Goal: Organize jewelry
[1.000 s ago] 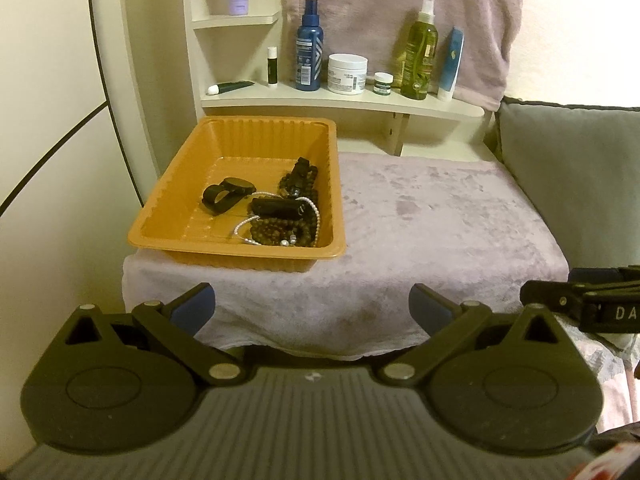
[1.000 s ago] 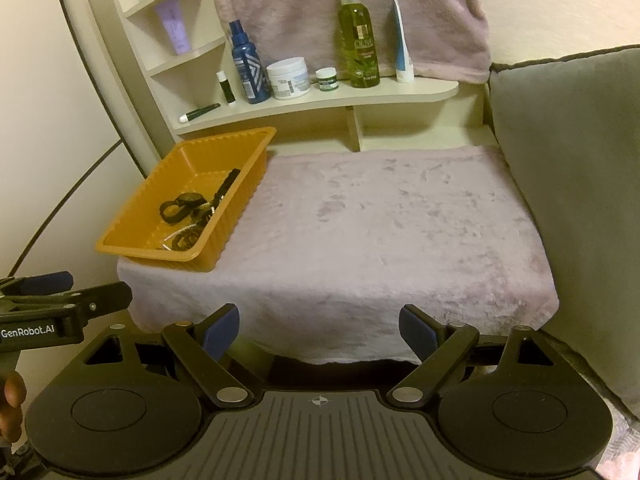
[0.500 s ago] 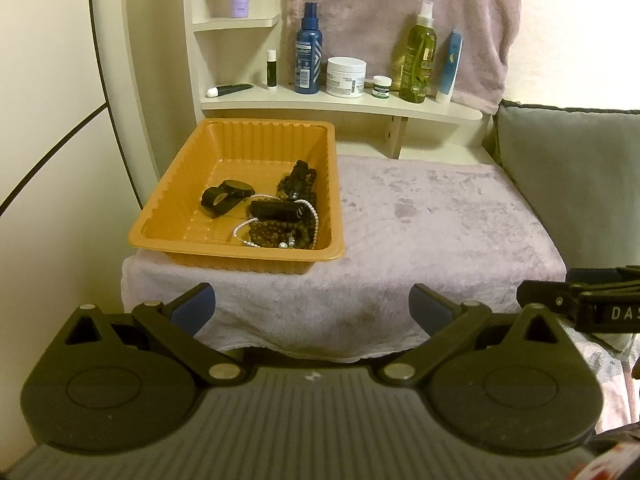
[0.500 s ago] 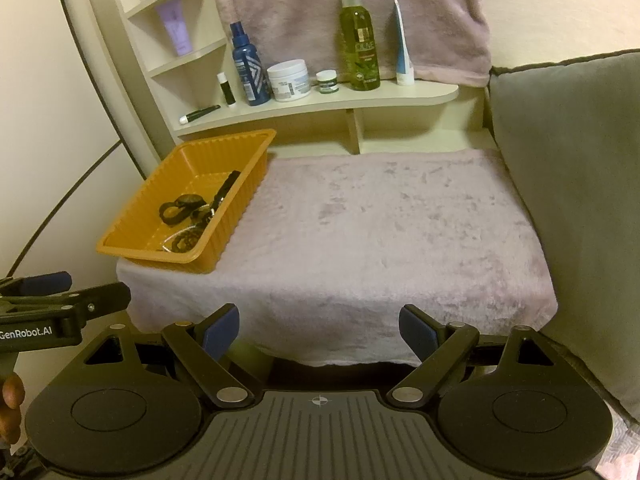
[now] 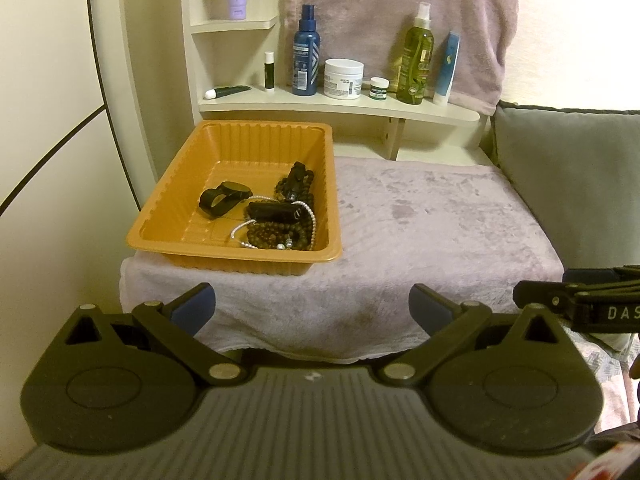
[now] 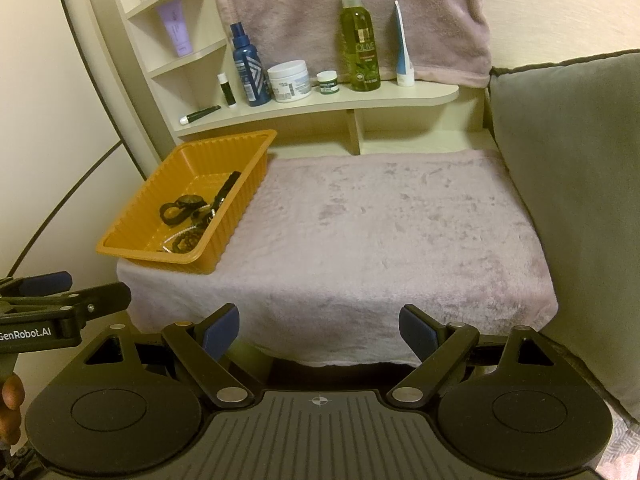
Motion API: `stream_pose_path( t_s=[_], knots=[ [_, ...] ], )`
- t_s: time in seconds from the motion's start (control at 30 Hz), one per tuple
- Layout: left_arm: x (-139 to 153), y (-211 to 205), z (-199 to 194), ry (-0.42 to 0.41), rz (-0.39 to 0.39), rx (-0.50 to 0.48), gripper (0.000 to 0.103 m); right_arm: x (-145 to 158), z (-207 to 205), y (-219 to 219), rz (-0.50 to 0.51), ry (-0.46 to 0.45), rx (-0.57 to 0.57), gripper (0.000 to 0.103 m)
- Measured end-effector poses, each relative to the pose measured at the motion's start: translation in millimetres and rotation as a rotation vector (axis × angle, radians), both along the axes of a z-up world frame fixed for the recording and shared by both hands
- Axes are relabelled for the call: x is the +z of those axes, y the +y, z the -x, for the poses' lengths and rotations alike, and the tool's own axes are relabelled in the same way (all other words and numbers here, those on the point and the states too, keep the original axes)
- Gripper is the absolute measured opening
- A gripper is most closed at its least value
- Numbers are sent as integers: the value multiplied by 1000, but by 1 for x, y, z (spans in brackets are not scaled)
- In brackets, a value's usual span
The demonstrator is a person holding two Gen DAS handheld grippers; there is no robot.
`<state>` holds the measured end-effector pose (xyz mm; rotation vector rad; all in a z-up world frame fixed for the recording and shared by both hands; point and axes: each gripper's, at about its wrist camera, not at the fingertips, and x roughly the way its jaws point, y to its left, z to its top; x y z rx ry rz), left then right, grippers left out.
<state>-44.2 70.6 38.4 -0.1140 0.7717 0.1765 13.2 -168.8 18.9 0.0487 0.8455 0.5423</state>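
Observation:
An orange plastic tray sits on the left part of a table draped in a pale mauve towel. Inside it lie a black band, dark bead strands, a white pearl string and a black clip. My left gripper hangs open before the table's front edge, nothing between its blue pads. My right gripper is open too, facing the bare towel, well short of the tray. Each gripper shows at the edge of the other's view.
A cream shelf behind the table carries a blue spray bottle, a white jar, a green oil bottle and tubes. A grey cushion borders the right side. A wall stands to the left.

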Motion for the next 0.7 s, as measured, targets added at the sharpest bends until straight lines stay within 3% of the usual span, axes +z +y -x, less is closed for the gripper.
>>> stream_pose_path(
  t_s=[0.7],
  knots=[
    [1,0,0,-1,-1,-1,102,0,1,1,0,-1,-1,87]
  ],
)
